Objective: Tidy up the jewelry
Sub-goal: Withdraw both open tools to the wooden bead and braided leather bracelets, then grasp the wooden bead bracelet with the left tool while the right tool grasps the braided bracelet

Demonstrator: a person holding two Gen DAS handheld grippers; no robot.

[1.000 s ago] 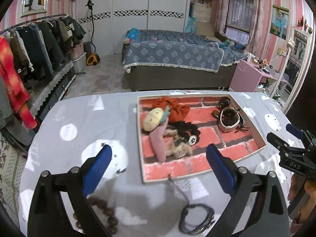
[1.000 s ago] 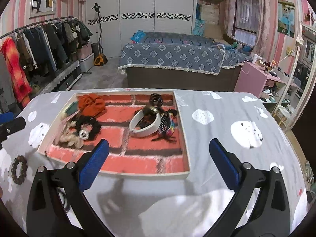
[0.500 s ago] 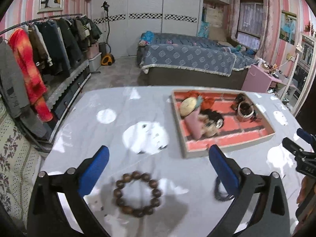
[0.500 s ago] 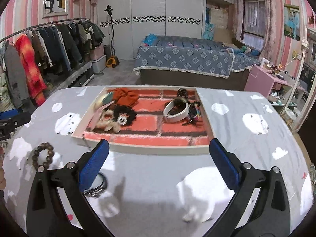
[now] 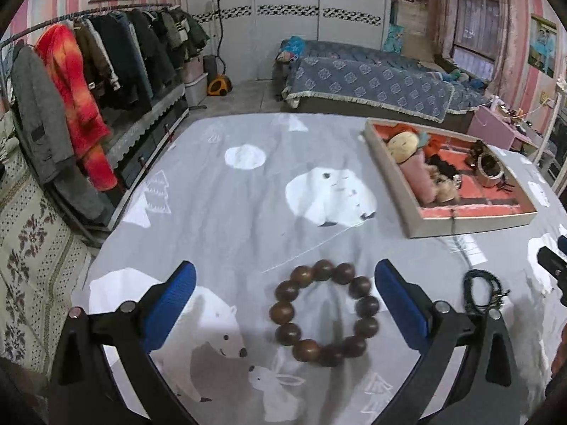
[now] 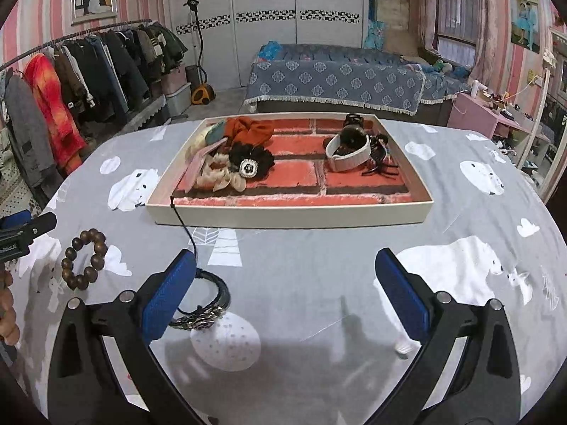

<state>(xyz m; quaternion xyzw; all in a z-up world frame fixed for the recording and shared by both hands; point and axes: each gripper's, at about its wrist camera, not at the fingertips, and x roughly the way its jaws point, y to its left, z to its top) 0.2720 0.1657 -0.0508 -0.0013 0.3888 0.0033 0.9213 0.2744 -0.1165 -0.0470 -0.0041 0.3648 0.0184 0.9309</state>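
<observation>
At the far left a clothes rack (image 5: 88, 56) of hanging coats runs beside the counter (image 5: 219, 212), which is covered in a grey cloth printed with white bears. The left gripper (image 5: 285, 304) hangs low over the near part of the counter with its blue fingers (image 5: 170, 304) spread wide, and the brown wooden bead bracelet (image 5: 324, 313) lies flat on the cloth between them, closer to the right-hand finger and touching neither. Just right of that finger, a coiled black cord bracelet (image 5: 483, 290) rests on the cloth. In the right wrist view this cord bracelet (image 6: 205, 304) lies partly behind the left finger of the right gripper (image 6: 285, 297), whose fingers are also wide apart with nothing between them but bare cloth. A thin black string runs from the cord bracelet up to the near rim of the tray (image 6: 290, 217). The tray sits beyond both bracelets, its floor printed like red brick; it holds an orange scrunchie (image 6: 253, 129), a black flower hair piece (image 6: 250, 163) and a white headband (image 6: 349, 150) with dark claw clips. Farther back stands a bed (image 6: 333, 81) with a blue patterned cover
</observation>
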